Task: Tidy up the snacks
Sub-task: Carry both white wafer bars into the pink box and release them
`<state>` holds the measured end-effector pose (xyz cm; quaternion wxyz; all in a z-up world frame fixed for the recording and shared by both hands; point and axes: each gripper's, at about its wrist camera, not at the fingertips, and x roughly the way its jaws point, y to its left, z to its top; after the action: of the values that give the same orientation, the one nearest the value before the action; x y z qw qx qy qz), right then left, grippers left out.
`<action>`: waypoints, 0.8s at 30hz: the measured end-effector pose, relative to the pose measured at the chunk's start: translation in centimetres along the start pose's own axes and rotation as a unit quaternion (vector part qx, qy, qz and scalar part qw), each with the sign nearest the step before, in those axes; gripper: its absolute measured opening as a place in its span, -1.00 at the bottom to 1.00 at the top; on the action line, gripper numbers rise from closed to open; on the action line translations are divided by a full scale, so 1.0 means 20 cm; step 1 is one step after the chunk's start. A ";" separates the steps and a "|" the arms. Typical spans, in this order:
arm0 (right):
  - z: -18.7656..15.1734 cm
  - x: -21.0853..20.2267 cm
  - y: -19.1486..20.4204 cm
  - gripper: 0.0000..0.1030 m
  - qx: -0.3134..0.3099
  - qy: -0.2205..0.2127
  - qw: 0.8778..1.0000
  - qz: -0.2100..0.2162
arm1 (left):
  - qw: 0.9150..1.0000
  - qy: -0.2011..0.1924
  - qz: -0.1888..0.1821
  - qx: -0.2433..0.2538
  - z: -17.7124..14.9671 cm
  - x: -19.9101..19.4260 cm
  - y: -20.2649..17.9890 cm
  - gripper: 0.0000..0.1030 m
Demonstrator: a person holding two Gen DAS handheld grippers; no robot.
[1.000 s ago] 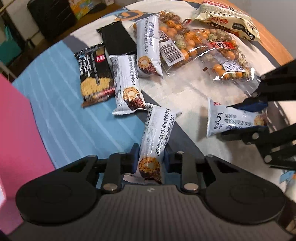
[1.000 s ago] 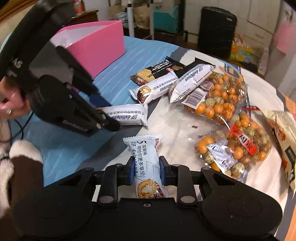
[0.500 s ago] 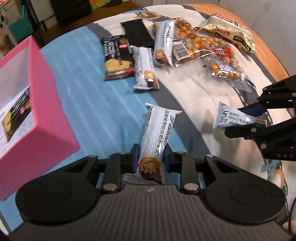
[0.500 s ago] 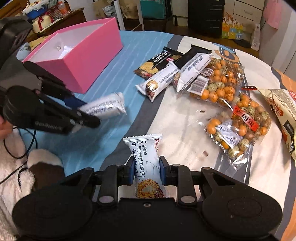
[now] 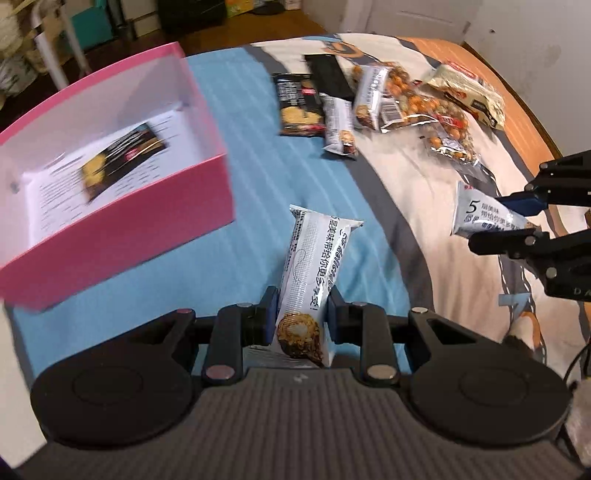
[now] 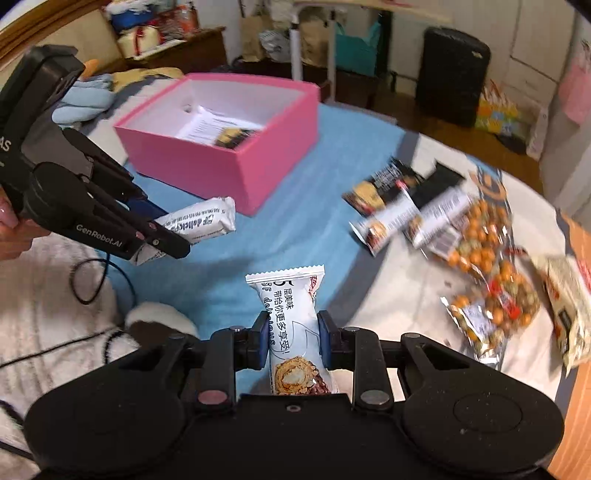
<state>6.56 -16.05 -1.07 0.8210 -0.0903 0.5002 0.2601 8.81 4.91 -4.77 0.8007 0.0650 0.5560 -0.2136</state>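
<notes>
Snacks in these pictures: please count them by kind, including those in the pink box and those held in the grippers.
White bars: 4
Black packets: 3
Nut bags: 2
Beige bag: 1
Total: 10

We see a lived-in room beyond the bed. A black suitcase stands upright on the dark wood floor, in front of pale cupboard doors. Left of it sits a teal bin, with a white pole and brown paper bags beside it. A wooden dresser at the far left carries wrapped bundles. A colourful box rests on the floor right of the suitcase. The bed wears a blue striped sheet and a cream, grey and orange cover. A white wall rises past the bed. The light is soft and indoor.
</notes>
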 end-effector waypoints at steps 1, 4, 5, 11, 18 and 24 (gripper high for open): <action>0.02 -0.01 0.02 -0.41 -0.006 -0.004 1.000 0.006 | 1.000 0.003 -0.002 -0.006 -0.01 -0.04 0.02 -0.50; 0.09 -0.04 0.10 -0.41 -0.026 -0.022 0.999 0.025 | 1.000 -0.019 0.003 -0.014 -0.05 -0.17 0.06 -0.50; 0.12 -0.05 0.13 -0.41 -0.036 -0.032 0.998 0.031 | 0.999 -0.029 0.007 -0.016 -0.06 -0.22 0.08 -0.50; 0.33 -0.01 0.23 -0.41 -0.079 -0.088 0.992 0.047 | 0.996 -0.080 0.026 -0.039 -0.01 -0.38 0.20 -0.50; 0.62 0.22 0.25 -0.41 -0.093 -0.138 0.985 0.051 | 0.987 -0.102 0.045 -0.117 0.15 -0.31 0.44 -0.50; 0.80 0.50 0.22 -0.41 -0.091 -0.146 0.984 0.041 | 0.975 -0.117 0.065 -0.178 0.31 -0.19 0.66 -0.50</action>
<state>20.34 -2.45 -1.42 0.8622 -0.1049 0.3527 0.3482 18.45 15.69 -0.82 0.8711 -0.0675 0.4821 -0.0646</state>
